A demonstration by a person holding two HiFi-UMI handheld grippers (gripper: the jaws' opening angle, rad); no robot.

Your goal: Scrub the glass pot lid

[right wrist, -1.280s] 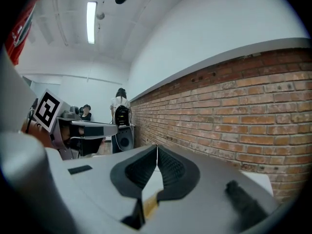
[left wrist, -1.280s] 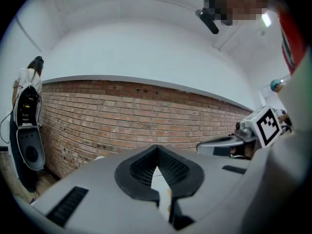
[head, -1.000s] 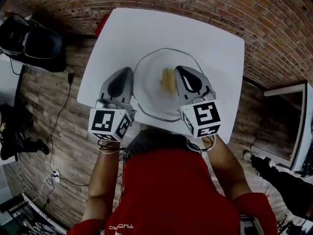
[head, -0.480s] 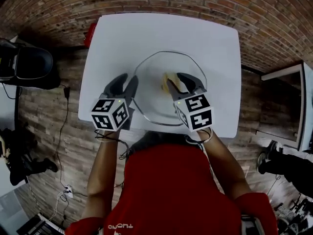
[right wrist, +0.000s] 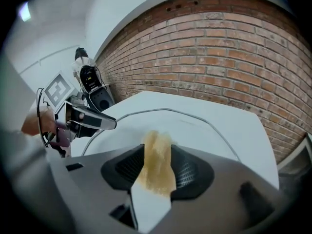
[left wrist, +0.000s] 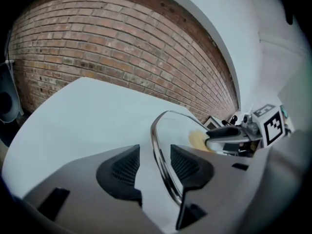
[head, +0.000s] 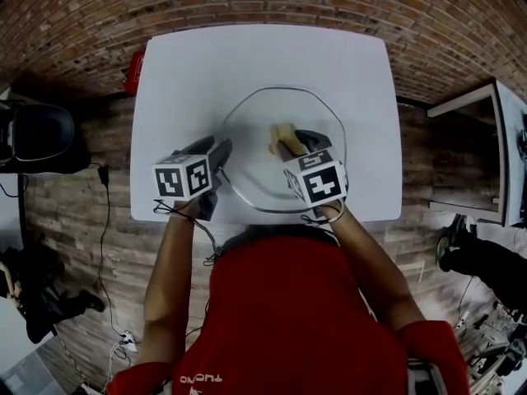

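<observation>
The glass pot lid point(head: 255, 122) lies flat in the middle of the white table point(head: 181, 64), with a yellow sponge point(head: 280, 134) resting on it. My left gripper point(head: 214, 148) is at the lid's left edge. In the left gripper view its jaws point(left wrist: 155, 162) have just been opening, and the lid's metal rim point(left wrist: 157, 135) runs between the pads with a gap on each side. My right gripper point(head: 295, 142) is low over the sponge. Its jaws point(right wrist: 157, 172) have also just been opening, and the sponge point(right wrist: 158, 150) sits between them on the glass point(right wrist: 195, 126).
A red object point(head: 132, 60) sits by the table's far left corner. On the brick floor to the left are a black chair point(head: 37, 134) and cables. White furniture point(head: 461, 105) stands to the right. The person's red top fills the near side.
Both grippers have come down toward the table and their jaws have opened. The left now straddles the lid's rim and the right has the sponge between its jaws.
</observation>
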